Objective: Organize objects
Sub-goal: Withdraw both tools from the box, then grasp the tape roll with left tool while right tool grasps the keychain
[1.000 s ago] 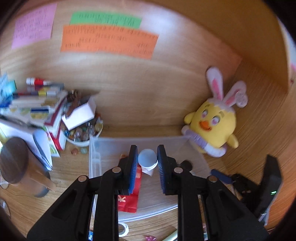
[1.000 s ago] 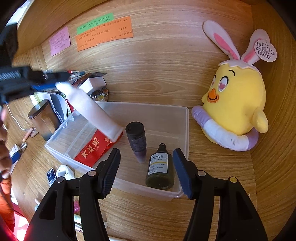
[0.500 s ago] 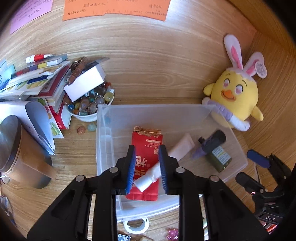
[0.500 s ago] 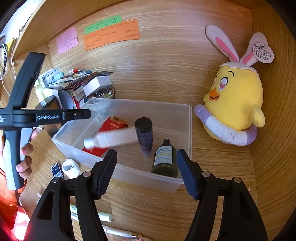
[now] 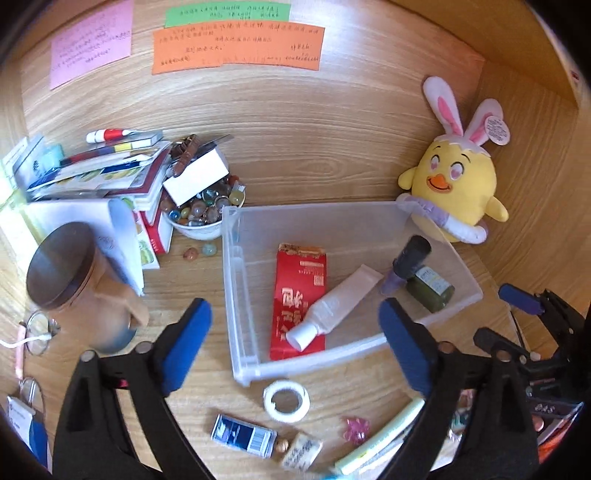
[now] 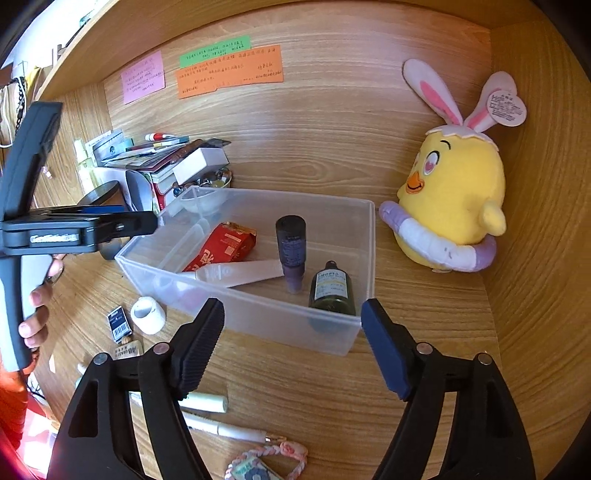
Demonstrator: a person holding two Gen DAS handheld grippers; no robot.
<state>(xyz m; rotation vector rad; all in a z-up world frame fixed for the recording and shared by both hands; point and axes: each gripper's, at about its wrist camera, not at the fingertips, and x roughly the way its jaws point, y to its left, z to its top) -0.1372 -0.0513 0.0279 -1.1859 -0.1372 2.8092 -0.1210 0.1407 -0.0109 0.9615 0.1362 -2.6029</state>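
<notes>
Wood-grain counter point(image 6: 332, 398) set in alcove of matching wood-grain panels. Back wall point(image 5: 295, 122) carries three paper notes: pink note point(image 5: 90, 42) at left, green note point(image 5: 227, 13) above orange note point(image 5: 236, 46), all with handwriting too small to read. Side wall point(image 6: 535, 221) closes alcove on right, meeting back wall at corner. Wooden board point(image 6: 258, 14) overhead. Bright, warm light across wood; brighter room beyond alcove's upper left edge in right wrist view.

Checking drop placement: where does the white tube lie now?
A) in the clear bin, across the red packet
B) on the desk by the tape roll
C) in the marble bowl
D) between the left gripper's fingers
A: the white tube lies inside the clear bin, its capped end on the red packet.
</notes>
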